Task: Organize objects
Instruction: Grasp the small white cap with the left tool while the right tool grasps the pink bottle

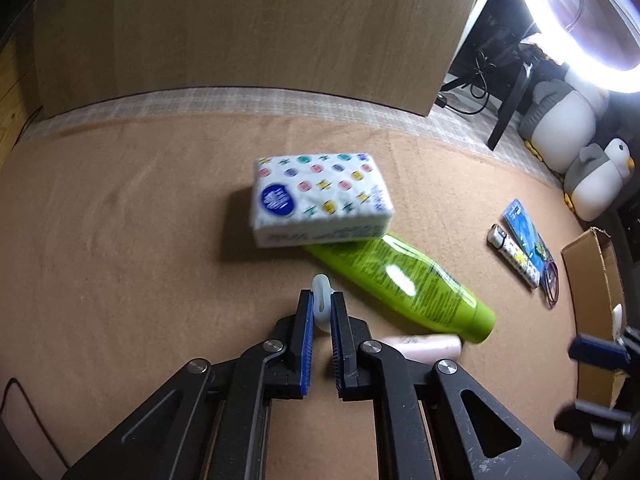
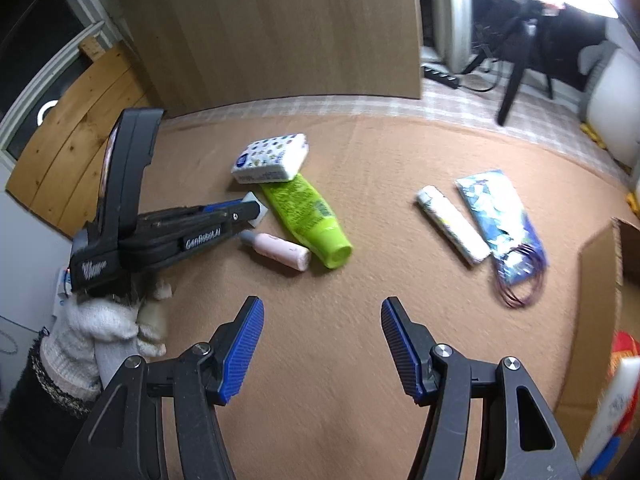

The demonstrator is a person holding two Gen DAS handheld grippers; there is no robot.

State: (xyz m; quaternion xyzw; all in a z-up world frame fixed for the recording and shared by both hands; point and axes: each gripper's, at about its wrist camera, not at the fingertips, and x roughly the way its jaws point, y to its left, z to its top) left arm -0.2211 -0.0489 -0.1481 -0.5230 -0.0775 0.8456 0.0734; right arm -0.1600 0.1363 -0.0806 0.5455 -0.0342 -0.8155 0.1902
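Left wrist: left gripper pinching white clip | right gripper spread over bare mat

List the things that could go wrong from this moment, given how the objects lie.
1. The left gripper is shut on a small white hook-shaped piece, pinched only near the fingertips; it may slip or twist out when lifted.
2. The tissue pack rests partly on the green bottle; nudging the bottle could tip the pack.
3. The pink bottle lies against the green one, right beside the left gripper; it may roll if bumped.
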